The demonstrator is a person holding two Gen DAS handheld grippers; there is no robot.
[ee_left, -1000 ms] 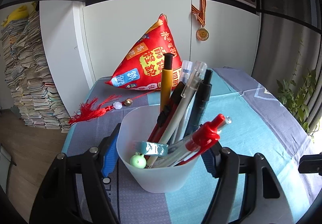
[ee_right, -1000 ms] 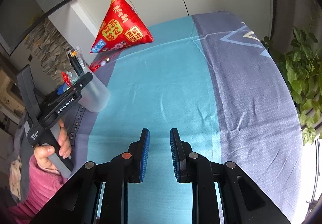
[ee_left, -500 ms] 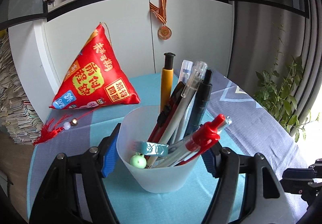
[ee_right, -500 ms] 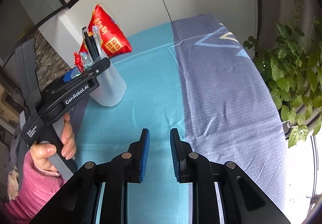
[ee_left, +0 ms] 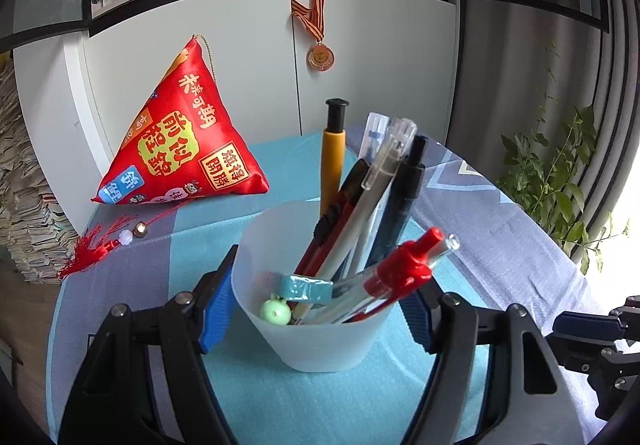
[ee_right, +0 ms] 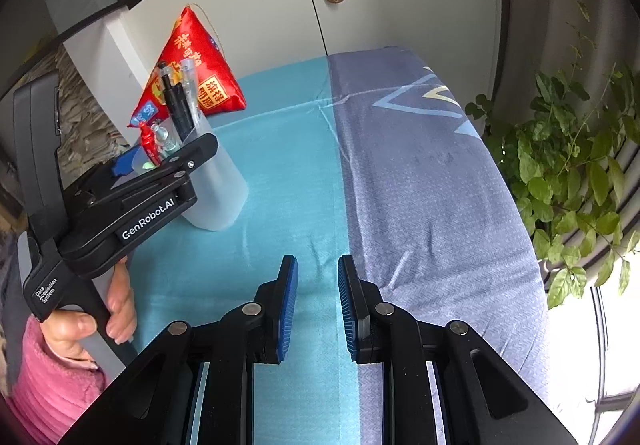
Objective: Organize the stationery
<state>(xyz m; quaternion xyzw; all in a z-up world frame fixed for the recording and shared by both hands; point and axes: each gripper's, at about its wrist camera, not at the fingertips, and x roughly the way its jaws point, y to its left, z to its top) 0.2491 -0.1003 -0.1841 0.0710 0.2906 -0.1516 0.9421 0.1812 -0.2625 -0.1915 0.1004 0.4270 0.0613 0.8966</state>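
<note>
Two tools, left tool (ee_left: 320, 301) easing off cup (ee_left: 320, 341)

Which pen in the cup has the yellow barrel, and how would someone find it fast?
Find the red triangular cushion at the back of the table; in front of it stands a frosted plastic cup full of pens. The yellow pen stands nearly upright at the back of the cup. It alone has a yellow barrel, with a black cap on top; the others are clear, black or red.

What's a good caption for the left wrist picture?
Left gripper straddling a translucent cup of pens on the blue tablecloth.
</note>
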